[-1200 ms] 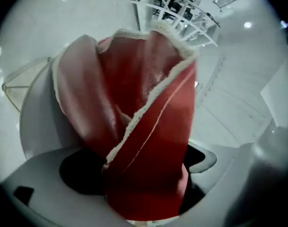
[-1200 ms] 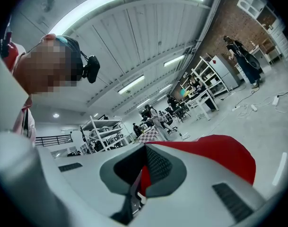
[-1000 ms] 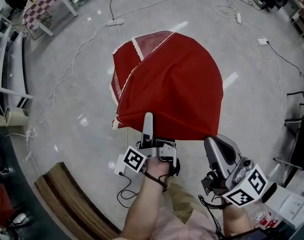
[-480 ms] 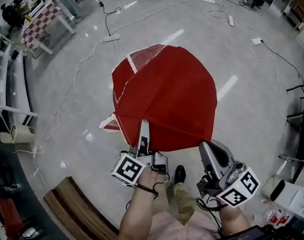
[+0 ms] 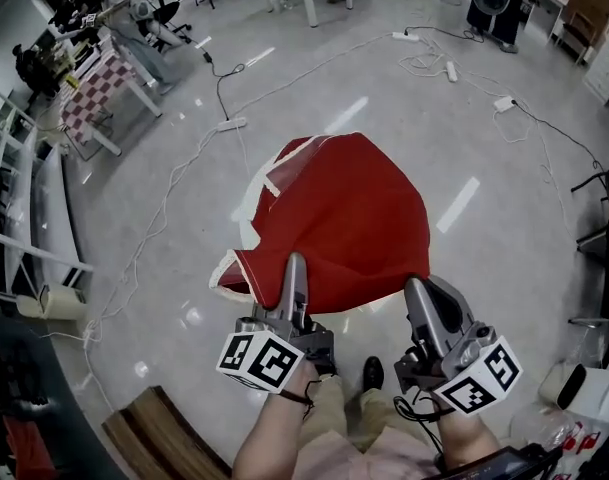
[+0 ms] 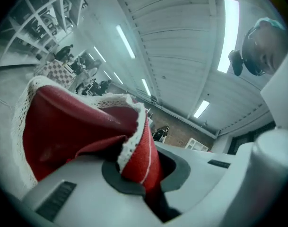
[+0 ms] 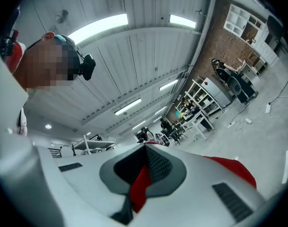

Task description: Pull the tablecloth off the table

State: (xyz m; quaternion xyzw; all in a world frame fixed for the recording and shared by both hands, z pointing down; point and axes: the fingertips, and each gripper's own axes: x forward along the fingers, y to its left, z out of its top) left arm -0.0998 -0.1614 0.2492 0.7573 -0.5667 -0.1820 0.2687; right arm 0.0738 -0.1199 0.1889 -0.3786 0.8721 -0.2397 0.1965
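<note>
Red tablecloth [image 5: 354, 218] with white lace edging; red-and-white checked cloth [image 5: 92, 86] beyond.

Grey floor [image 5: 504, 268]; power strips [image 5: 231, 124], cables [image 5: 421, 63]

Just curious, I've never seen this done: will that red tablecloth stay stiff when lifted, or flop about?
Probably floppy: the red tablecloth crumples into folds where the left claw pinches it. Likely light, being thin enough to fit inside the shut right claw. Its lace trim might snag.

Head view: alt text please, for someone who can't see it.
A red tablecloth hangs spread above a grey floor, its near edge clamped by the left gripper and the right gripper. Cables trail across the floor behind it.
</note>
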